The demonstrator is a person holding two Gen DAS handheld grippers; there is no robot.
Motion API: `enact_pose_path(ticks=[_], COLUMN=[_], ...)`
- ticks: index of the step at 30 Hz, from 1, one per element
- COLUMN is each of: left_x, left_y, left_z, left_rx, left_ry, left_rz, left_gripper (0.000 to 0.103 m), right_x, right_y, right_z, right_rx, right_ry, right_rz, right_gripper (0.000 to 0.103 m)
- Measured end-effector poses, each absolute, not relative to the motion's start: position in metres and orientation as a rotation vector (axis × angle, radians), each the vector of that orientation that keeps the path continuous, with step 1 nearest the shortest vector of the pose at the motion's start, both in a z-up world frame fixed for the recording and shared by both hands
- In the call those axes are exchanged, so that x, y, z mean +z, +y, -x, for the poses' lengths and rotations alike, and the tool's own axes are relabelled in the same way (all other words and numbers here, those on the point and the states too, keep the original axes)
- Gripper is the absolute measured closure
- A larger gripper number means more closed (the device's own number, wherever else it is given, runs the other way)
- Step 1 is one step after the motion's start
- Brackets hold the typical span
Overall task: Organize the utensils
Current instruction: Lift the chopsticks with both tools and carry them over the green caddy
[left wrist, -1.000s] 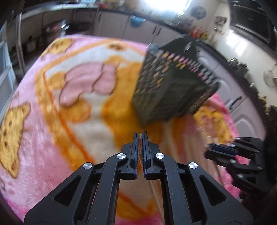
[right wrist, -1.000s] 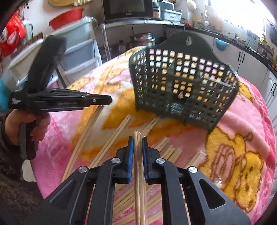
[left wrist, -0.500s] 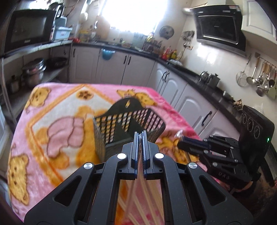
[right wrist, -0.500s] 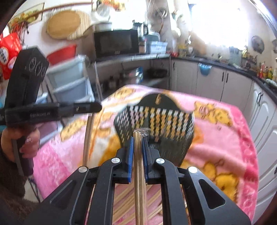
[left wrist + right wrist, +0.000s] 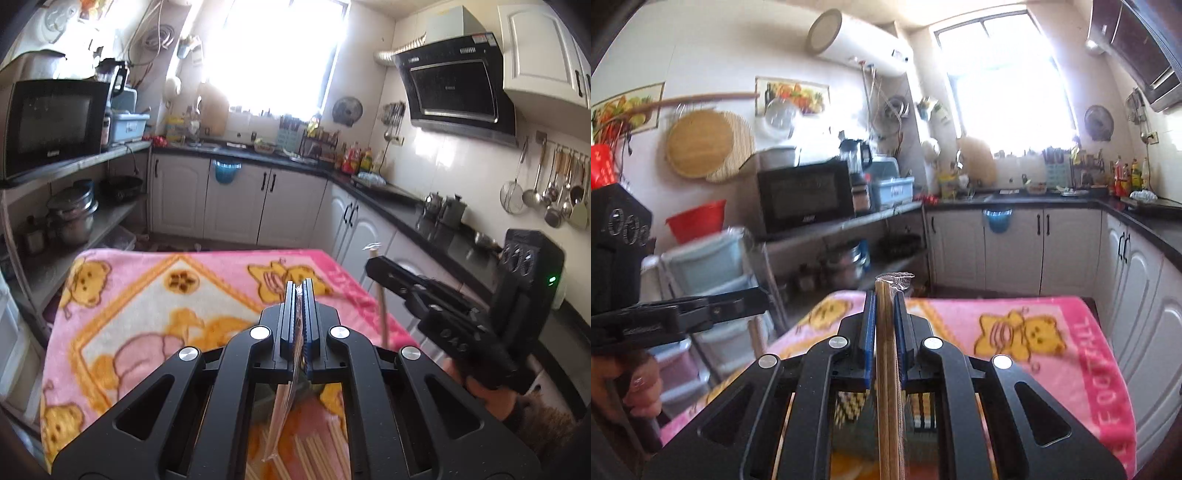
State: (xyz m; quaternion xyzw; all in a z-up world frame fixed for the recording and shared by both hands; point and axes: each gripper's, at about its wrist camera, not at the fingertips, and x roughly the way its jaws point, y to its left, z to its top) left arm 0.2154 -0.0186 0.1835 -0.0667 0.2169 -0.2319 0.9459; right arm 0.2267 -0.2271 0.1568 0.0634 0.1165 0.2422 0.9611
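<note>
Two tongs are in view. The right tongs (image 5: 885, 295) are closed on one wrapped pair of chopsticks (image 5: 886, 369), which stands between the blue pads. The left tongs (image 5: 299, 291) are nearly closed on one thin wrapped pair (image 5: 284, 406). Several loose chopsticks (image 5: 317, 454) lie near on the pink blanket (image 5: 147, 295) of the bench. Compared with half a second ago, both tongs are lifted and the basket (image 5: 923, 406) is almost hidden under the right tongs.
</note>
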Motion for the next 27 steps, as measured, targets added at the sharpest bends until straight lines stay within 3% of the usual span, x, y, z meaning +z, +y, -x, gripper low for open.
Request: enact_pose_path(ticks=[15,27], left_x=[0.216,0.167], left_y=[-0.014,-0.014], left_z=[-0.247,-0.269], left_rx=[-0.394,-0.319], left_ry=[0.305,0.310], left_rz=[0.154,0.118], left_gripper=[0.102,0.102], right_x=[0.169,0.133], right_y=[-0.222,-0.216], right_z=[-0.289,-0.304], right_rx=[0.404,0.335], right_ry=[0.093,0.061], right_rz=[-0.200,-0.202], right_gripper=[0.093,0.093])
